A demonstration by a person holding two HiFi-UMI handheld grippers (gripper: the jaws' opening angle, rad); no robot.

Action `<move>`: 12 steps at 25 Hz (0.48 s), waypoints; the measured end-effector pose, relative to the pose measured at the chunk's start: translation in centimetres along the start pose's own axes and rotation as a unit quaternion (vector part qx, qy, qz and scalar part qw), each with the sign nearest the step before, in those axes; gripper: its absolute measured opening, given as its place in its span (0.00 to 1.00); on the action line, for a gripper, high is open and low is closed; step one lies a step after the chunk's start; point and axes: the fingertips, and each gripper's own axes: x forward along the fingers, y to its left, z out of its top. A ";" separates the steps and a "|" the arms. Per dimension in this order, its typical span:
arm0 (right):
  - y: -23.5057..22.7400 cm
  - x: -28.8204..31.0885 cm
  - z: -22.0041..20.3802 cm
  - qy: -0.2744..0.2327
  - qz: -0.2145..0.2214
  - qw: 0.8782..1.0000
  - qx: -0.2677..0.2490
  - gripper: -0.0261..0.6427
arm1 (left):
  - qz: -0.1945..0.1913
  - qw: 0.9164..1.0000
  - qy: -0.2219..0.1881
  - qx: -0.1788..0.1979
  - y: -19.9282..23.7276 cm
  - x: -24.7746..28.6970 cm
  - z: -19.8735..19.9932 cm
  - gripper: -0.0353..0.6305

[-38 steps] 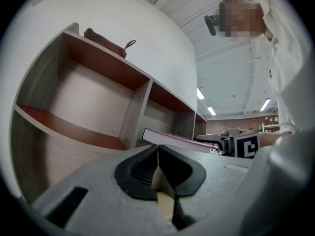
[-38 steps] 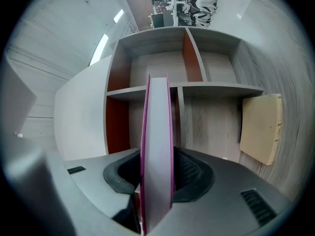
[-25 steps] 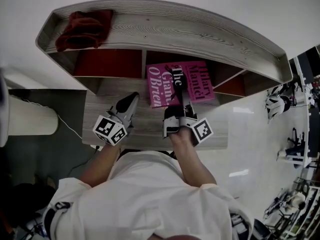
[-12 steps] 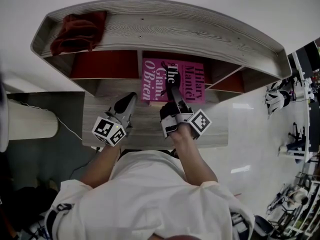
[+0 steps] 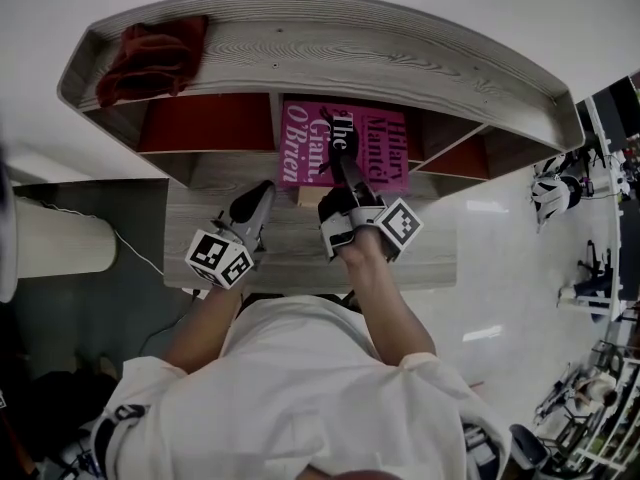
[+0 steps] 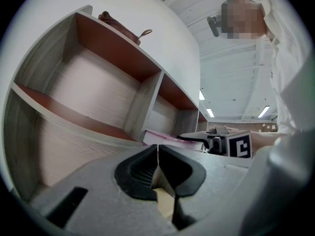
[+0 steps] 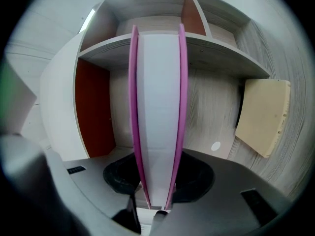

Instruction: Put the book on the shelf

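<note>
The pink book (image 5: 345, 140) lies flat in the head view, its far edge under the top board of the grey wooden shelf (image 5: 420, 58), at the middle compartment. My right gripper (image 5: 341, 160) is shut on its near edge. The right gripper view looks along the book's white pages (image 7: 157, 107) between pink covers, with the pads (image 7: 197, 181) pressed on both sides and the compartment ahead. My left gripper (image 5: 262, 196) rests level over the desk to the book's left, jaws shut and empty (image 6: 157, 156).
A dark red cloth bag (image 5: 155, 56) sits on the shelf's top at the left. A tan block (image 7: 263, 114) lies on the desk (image 5: 420, 258) right of the book. Red-backed compartments flank the middle one. White floor (image 5: 520, 268) lies to the right.
The right gripper has carried the book away from me, further in under the shelf's top board, and turned it a little squarer. The left gripper has stayed put.
</note>
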 end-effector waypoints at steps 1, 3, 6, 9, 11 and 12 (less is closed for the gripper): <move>0.0 0.2 0.1 0.000 0.000 1.000 0.000 0.25 | 0.000 1.000 0.000 0.000 0.0 0.1 0.0 0.09; 0.1 0.5 0.4 0.002 0.001 1.000 0.000 0.25 | 0.001 1.000 -0.001 0.000 -0.2 0.1 0.1 0.09; 0.2 0.7 0.5 0.007 0.007 1.000 -0.002 0.25 | 0.002 1.000 -0.003 0.001 -0.4 0.1 0.3 0.09; 0.3 0.8 0.5 0.010 0.012 1.000 0.002 0.25 | 0.004 1.000 -0.006 0.002 -0.5 -0.1 0.6 0.09; 0.5 0.8 0.5 0.011 0.018 1.000 0.009 0.25 | 0.004 1.000 -0.007 0.003 -0.7 -0.1 0.8 0.09; 0.6 0.8 0.5 0.012 0.024 1.000 0.012 0.25 | 0.004 1.000 -0.007 0.004 -0.8 -0.2 0.8 0.09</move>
